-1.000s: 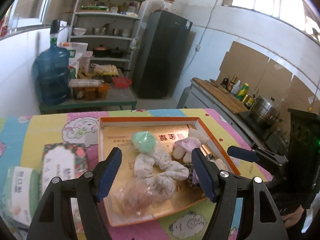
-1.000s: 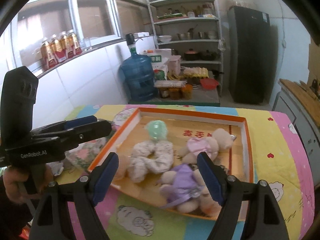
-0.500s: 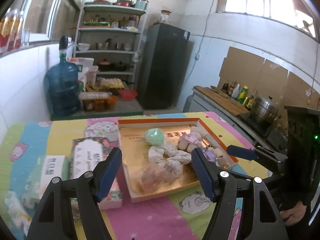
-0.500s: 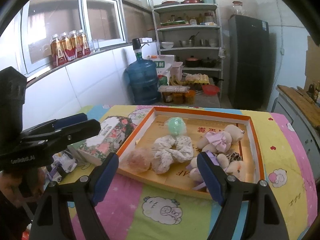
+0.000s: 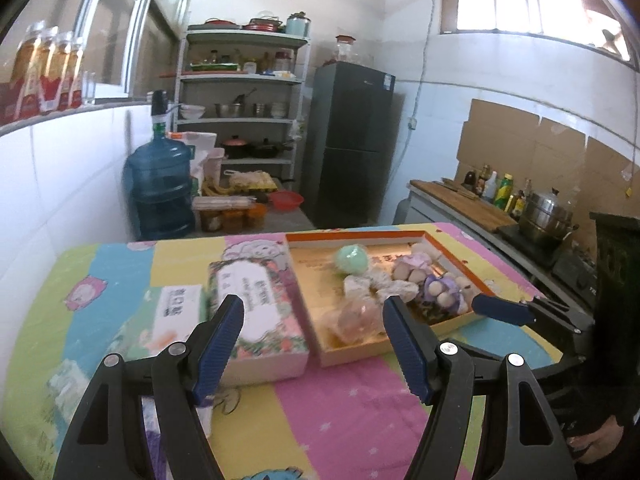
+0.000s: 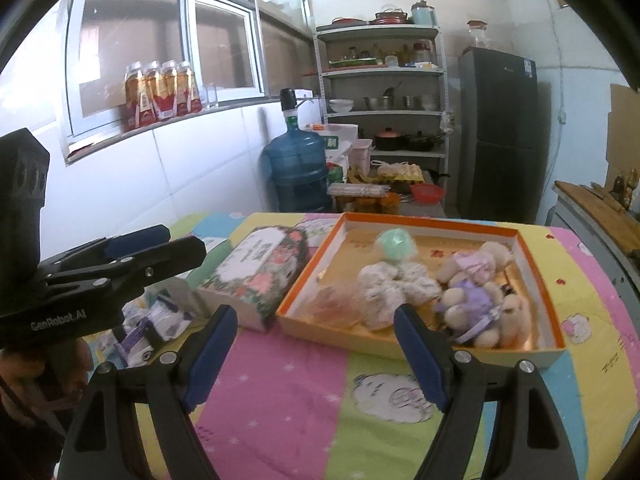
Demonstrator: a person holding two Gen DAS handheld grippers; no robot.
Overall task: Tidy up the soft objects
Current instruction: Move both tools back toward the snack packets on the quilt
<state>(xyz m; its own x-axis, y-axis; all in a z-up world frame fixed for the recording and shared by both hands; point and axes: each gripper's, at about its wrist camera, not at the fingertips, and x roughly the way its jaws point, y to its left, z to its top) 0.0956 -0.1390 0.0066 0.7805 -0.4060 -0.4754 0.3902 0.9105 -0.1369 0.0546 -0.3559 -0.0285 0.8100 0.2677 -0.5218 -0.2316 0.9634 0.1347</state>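
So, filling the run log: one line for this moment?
left hand-held gripper: open, empty | right hand-held gripper: open, empty | soft toys: in orange tray

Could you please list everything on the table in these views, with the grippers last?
Tray: one, orange-rimmed cardboard, table centre.
Ball: one, mint green, far end of tray.
Scrunchie: one, white patterned, tray middle.
Pink bundle: one, translucent pink, near corner of tray.
Teddy bears: two, beige in lilac and purple clothes, right side of tray.
Floral box: one, green and pink, left of the tray.
Packets: several, white and green, left of the floral box.
Tablecloth: one, pastel cartoon print.
Left gripper: blue pads, open, empty.
Right gripper: blue pads, open, empty.
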